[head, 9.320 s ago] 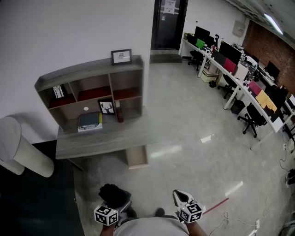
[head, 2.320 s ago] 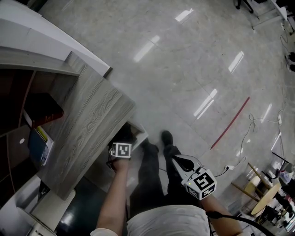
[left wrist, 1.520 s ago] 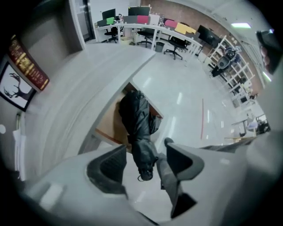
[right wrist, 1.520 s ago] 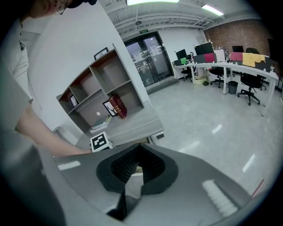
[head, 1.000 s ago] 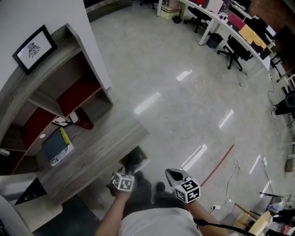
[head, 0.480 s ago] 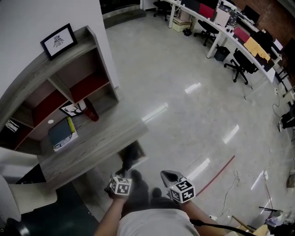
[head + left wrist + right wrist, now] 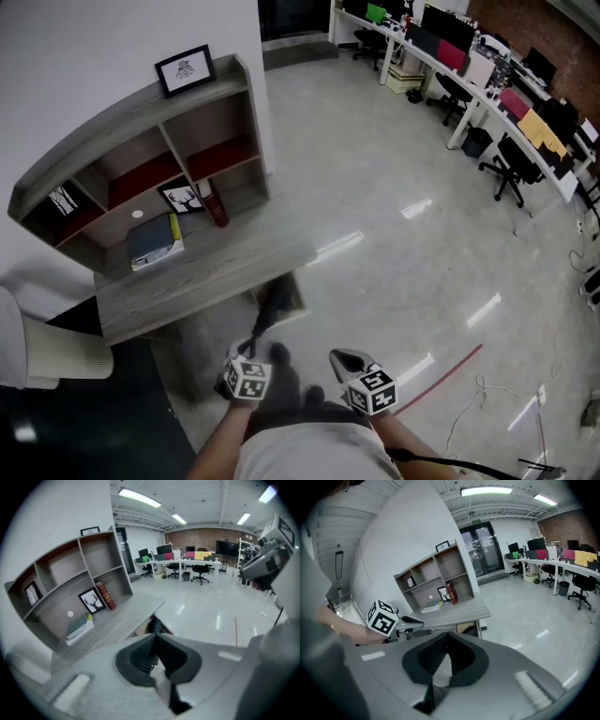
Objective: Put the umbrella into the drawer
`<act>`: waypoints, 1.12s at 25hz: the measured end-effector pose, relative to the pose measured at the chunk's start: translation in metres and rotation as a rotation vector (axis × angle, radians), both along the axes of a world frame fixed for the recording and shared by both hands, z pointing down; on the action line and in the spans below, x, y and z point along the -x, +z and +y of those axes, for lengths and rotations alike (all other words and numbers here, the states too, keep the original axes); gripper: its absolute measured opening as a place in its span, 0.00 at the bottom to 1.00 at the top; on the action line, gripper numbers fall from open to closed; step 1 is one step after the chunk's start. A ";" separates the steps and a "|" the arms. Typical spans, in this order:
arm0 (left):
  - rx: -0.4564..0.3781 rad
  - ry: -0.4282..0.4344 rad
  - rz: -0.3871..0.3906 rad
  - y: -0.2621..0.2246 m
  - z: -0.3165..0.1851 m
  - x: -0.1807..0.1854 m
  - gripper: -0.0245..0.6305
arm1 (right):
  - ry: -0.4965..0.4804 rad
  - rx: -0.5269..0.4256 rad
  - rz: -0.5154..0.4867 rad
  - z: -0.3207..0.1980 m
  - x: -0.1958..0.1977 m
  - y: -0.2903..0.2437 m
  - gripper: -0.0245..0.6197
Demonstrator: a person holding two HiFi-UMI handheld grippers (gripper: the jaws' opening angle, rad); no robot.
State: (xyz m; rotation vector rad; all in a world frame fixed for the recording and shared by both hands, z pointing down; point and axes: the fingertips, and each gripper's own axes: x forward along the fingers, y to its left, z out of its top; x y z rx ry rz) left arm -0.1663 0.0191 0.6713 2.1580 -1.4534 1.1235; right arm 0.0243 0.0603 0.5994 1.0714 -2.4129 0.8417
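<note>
Left gripper (image 7: 155, 636): jaws pressed together, empty. Right gripper (image 7: 446, 637): same. Umbrella (image 7: 273, 302) lies in open drawer (image 7: 297, 298), just ahead of left gripper. Risk: umbrella end maybe overhangs drawer front and would jam if drawer is pushed shut.

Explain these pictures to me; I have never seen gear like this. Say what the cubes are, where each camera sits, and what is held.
There is no robot here: a person holds a two-jaw gripper in each hand, and the patterned cubes are parts of those grippers. The top-down picture comes from a camera on the person's head; the left gripper and right gripper show at its bottom. The other two pictures come from cameras riding on each gripper, looking along its jaws. Both pairs of jaws are together with nothing between them. On the desk are a red book, a framed deer picture and a stack of books. The black umbrella lies in the open drawer under the desk's edge.
</note>
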 end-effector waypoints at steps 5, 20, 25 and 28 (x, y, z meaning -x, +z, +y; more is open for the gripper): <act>-0.052 -0.008 -0.008 -0.026 0.045 0.008 0.04 | -0.035 -0.027 0.002 0.029 0.004 -0.005 0.05; -0.103 0.156 0.290 -0.129 0.138 0.025 0.04 | 0.043 -0.116 -0.031 0.096 0.018 -0.051 0.05; -0.090 0.180 0.331 -0.142 0.160 0.043 0.04 | 0.097 -0.132 -0.043 0.111 0.035 -0.065 0.04; -0.089 0.180 0.350 -0.145 0.166 0.049 0.04 | 0.107 -0.143 -0.048 0.117 0.042 -0.073 0.04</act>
